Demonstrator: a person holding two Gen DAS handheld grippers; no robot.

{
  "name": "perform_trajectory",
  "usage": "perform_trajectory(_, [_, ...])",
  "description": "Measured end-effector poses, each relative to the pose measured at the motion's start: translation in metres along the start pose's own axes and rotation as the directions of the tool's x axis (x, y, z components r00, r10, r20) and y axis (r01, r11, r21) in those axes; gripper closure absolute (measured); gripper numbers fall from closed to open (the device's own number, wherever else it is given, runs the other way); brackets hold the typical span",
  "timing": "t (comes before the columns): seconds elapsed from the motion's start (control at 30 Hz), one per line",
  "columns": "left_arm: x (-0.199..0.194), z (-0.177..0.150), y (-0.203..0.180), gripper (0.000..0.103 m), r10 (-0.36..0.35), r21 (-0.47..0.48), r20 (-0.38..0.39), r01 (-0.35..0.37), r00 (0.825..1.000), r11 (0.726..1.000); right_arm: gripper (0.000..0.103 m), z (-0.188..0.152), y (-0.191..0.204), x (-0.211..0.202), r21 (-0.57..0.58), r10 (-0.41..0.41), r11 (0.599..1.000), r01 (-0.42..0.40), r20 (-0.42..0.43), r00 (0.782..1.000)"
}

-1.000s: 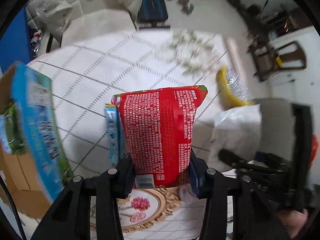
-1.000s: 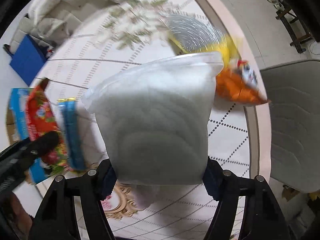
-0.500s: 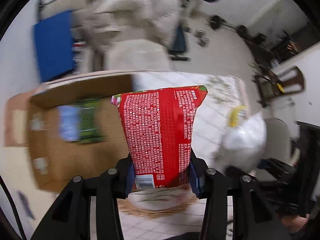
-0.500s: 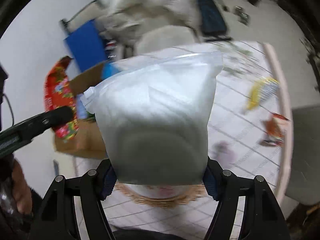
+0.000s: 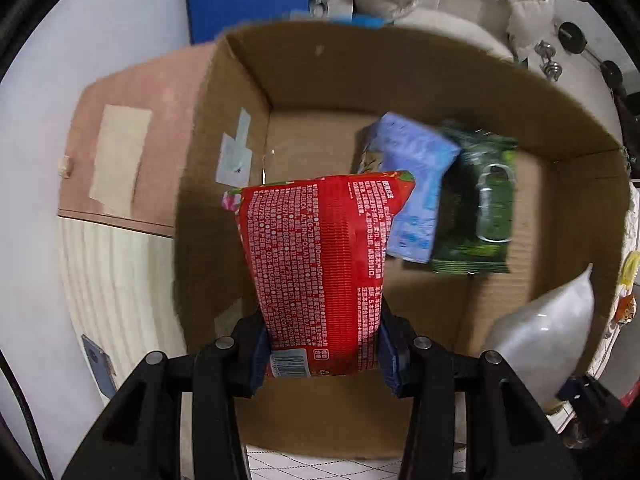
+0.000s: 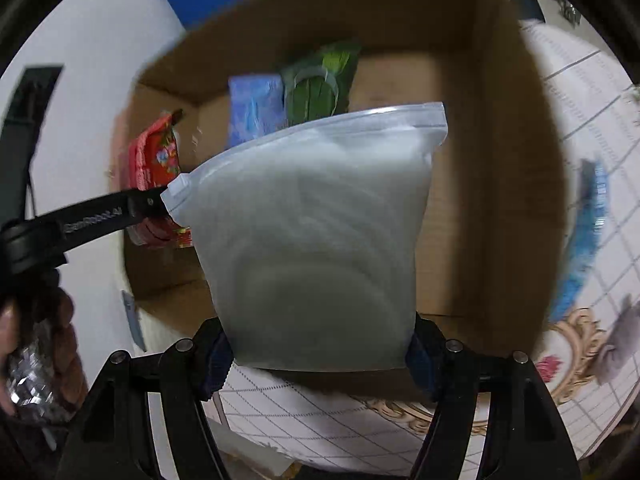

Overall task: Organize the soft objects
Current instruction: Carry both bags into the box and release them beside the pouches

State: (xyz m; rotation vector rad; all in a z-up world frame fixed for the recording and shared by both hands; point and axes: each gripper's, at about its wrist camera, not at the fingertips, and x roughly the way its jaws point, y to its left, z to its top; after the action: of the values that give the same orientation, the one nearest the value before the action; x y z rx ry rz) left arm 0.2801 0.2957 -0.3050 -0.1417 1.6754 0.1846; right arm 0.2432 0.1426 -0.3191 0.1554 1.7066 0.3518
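The cardboard box (image 5: 568, 216) stands open with its flaps out; on its floor lie a blue packet (image 5: 416, 196) and a green packet (image 5: 480, 208), side by side and touching, toward the far right corner; the right wrist view shows the same pair, blue packet (image 6: 254, 108) left of green packet (image 6: 320, 84), against the far wall of the box (image 6: 492, 160). The near left part of the box floor is bare cardboard, and the near wall rises just ahead of both sets of tongs; a tiled cloth (image 6: 320, 420) shows below the box's near edge.

The left gripper (image 5: 324, 356) is clamped on the lower end of a red packet (image 5: 324, 256), which stands upright between the pads over the box opening, above the bare left floor. The right gripper (image 6: 316, 356) is clamped on the bottom of a clear bag (image 6: 316, 240) of white filling, held upright over the near side of the box; its corner also shows at the right edge of the left view (image 5: 548, 328), beside the red packet but apart from it.
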Motion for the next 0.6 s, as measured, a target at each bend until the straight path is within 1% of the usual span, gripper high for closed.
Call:
perform_trajectory(0.13, [0.022,0.004,0.004,0.061,-0.003,0.023,-0.06,0.004,0.998,1.0,0.029,0.007,0.013,0.033,-0.002,-0.045,0.999,0.044,-0.04,0.998])
perform_trajectory(0.2, [0.032,0.001,0.005,0.061,-0.009,0.039,-0.093,0.013,0.996,0.999,0.029,0.008,0.017,0.042,-0.005,-0.056,0.998,0.056,-0.053,0.997])
perform_trajectory(0.23, [0.039,-0.002,0.005,0.061,-0.008,0.049,-0.119,0.014,0.993,0.999,0.029,0.009,0.018,0.047,-0.009,-0.064,0.998,0.064,-0.06,0.996])
perform_trajectory(0.33, [0.054,-0.009,0.005,0.061,0.005,0.078,-0.161,0.008,0.987,0.997,0.029,0.006,0.023,0.057,-0.015,-0.079,0.997,0.078,-0.078,0.994])
perform_trajectory(0.4, [0.062,-0.013,0.007,0.061,-0.004,0.085,-0.181,0.019,0.983,0.996,0.029,0.006,0.025,0.063,-0.02,-0.085,0.996,0.084,-0.086,0.993])
perform_trajectory(0.47, [0.067,-0.017,0.008,0.06,-0.014,0.091,-0.219,0.034,0.976,0.995,0.028,0.006,0.028,0.068,-0.028,-0.097,0.995,0.095,-0.095,0.991])
perform_trajectory(0.53, [0.068,-0.023,0.014,0.059,-0.051,0.079,-0.253,0.073,0.966,0.994,0.021,0.005,0.033,0.072,-0.036,-0.103,0.994,0.099,-0.112,0.988])
perform_trajectory(0.57, [0.066,-0.025,0.016,0.059,-0.07,0.071,-0.254,0.091,0.965,0.993,0.016,0.004,0.036,0.071,-0.045,-0.111,0.993,0.107,-0.115,0.987])
perform_trajectory(0.6, [0.061,-0.028,0.018,0.053,-0.085,0.069,-0.242,0.105,0.967,0.992,0.002,0.003,0.04,0.069,-0.055,-0.118,0.992,0.113,-0.111,0.987])
